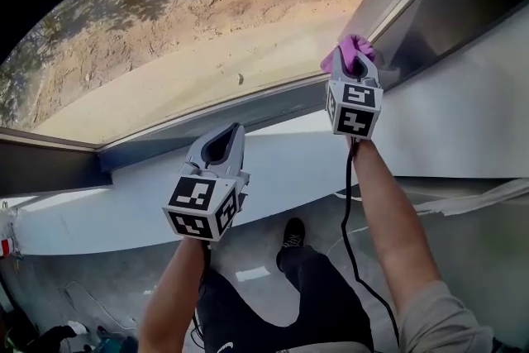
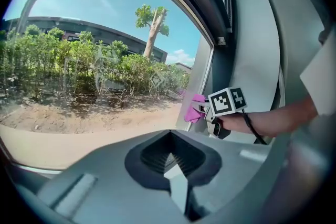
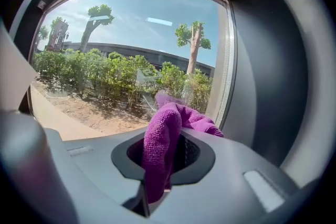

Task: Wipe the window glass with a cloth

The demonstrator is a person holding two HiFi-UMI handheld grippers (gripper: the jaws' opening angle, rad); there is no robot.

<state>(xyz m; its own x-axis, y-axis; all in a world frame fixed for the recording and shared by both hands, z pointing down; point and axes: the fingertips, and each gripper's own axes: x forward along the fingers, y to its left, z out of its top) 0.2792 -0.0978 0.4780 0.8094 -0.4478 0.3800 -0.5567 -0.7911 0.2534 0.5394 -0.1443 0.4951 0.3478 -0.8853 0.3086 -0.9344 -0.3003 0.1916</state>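
A large pane of clear window glass (image 1: 207, 29) fills most of the head view, looking out on sandy ground, green shrubs and trees. It is set in a dark grey metal window frame (image 1: 430, 12) above a pale white sill (image 1: 273, 161). The person's right gripper (image 1: 357, 70), grey with a black-and-white marker cube, is raised to the pane's lower right corner beside the upright of the frame. The left gripper (image 1: 221, 146) hangs lower, over the sill and well apart from the right one. Seen from its own camera, the left gripper (image 2: 173, 165) has its jaws brought together with nothing between them. The right gripper (image 3: 157, 165) has its jaws clamped on a bright purple microfibre cloth (image 3: 163, 144). The cloth's nubbly, bunched fabric rises from the jaws in a thick fold and spills over to the right, with a faint reflection of it in the glass. In the head view the cloth (image 1: 351, 52) sits right at the corner of the pane, though whether it touches the glass cannot be made out.
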